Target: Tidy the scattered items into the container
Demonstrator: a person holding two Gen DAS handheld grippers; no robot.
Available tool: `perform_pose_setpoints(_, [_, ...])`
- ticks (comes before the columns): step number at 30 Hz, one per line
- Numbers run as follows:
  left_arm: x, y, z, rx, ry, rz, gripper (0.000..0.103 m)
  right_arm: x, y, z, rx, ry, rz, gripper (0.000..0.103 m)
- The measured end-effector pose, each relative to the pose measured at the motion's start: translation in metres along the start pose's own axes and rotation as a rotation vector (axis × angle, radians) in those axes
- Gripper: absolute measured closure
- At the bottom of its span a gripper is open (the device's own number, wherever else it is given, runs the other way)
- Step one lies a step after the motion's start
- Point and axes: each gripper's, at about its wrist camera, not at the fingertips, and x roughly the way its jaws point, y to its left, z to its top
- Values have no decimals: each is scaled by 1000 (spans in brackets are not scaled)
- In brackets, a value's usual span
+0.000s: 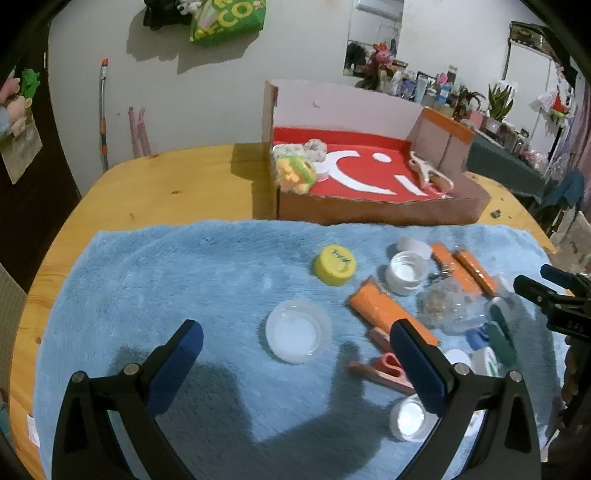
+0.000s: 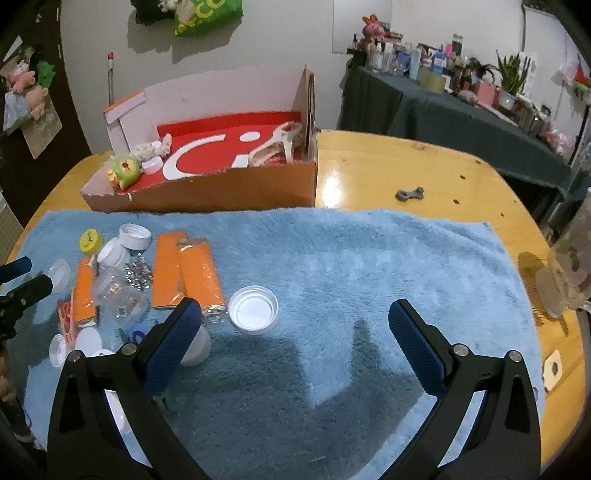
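Both grippers hung over the blue towel [image 2: 332,258], left gripper [image 1: 295,354] and right gripper [image 2: 295,332] each with jaws wide apart, holding nothing. Lids, orange packets [image 2: 184,273] lay scattered on the towel; cardboard box [image 2: 221,192] stood behind it.

Green bag [image 1: 229,18] on wall: partial letters "CO". Yellow cap [image 1: 335,265]: scrawled mark, unreadable.
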Motion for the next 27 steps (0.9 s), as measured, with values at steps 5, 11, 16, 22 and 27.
perform_pose_setpoints(5, [10,3,1,3,29,1,0,7,0,2,-13,19,-8,0])
perform_pose_setpoints(11, [19,5,1,8,59,3,0,16,1,2,-14,51,7,3])
perform_pose_setpoints(16, [25,7,1,6,78,2,0,23,0,0,-11,79,21,20])
perform_pose_setpoints(22, [27,4,1,17,78,6,5,24,0,0,-12,80,32,28])
perform_pose_setpoints(27, [25,6,1,10,72,1,13,23,3,1,-29,76,34,35])
